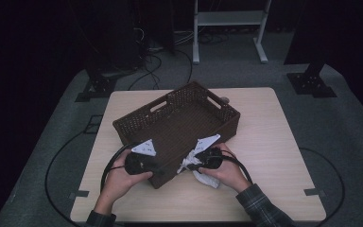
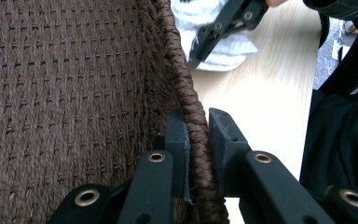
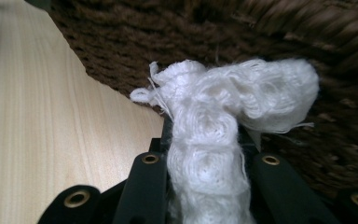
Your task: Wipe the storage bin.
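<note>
From the high view I see a dark brown woven basket (image 1: 177, 124), rectangular with cut-out handles in its short walls, sitting askew on a pale wood-grain desk (image 1: 274, 142). My left tool (image 1: 158, 166) sits at the basket's near corner, its grey three-cornered plate on top. My right tool (image 1: 189, 166) is just beside the basket's near long wall, with a crumpled white cloth (image 1: 205, 179) bunched around and under it, resting on the desk against that wall.

In the left gripper view, the left tool (image 2: 196, 135) is clamped on the basket's rim (image 2: 193, 112): one flat black pad presses inside the wall, the other outside, with the thick braided edge between them. The wall's weave is tight and ribbed, running in rows. Farther off, the right tool (image 2: 193, 58) shows over the soft white cloth (image 2: 223, 53) on the smooth desk (image 2: 261, 93).

In the right gripper view, the right tool (image 3: 205, 144) is closed on the cloth (image 3: 214, 121), a fluffy, loosely looped fabric with frayed threads, which bulges out past the tips in a lumpy T shape. Behind it is the coarse, blurred weave of the basket (image 3: 261, 42), and the desk (image 3: 42, 116) lies to the left.
</note>
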`<state>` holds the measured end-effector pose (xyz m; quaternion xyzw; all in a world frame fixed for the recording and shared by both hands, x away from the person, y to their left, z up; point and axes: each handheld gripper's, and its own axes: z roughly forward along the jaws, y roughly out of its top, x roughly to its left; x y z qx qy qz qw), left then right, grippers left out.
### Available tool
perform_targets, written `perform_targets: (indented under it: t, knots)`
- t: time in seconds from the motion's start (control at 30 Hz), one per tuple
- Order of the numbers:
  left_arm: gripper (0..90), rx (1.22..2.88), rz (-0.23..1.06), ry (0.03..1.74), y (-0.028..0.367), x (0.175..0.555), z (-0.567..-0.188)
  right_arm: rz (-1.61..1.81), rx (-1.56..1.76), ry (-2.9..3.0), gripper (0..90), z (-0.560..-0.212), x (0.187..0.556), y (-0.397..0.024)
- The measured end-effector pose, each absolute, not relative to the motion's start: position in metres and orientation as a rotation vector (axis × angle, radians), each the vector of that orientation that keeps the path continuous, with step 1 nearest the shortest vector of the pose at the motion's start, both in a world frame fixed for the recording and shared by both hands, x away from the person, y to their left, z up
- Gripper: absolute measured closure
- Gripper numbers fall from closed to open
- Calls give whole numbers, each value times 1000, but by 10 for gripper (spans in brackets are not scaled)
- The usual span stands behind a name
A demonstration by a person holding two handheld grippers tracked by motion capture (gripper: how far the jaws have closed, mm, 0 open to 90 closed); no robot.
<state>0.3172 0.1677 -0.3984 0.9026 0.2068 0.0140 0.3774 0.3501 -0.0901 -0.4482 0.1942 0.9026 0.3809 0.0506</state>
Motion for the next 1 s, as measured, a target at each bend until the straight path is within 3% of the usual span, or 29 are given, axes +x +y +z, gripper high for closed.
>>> perform_targets:
  t: [0.5,1.0]
  knots:
    - [779,2302,33,532,168,317,-399,1072,560,2826,737,-475,347,-78]
    - [778,2303,36,530,168,317,-399,1172,579,2761,747,-451,336,-74]
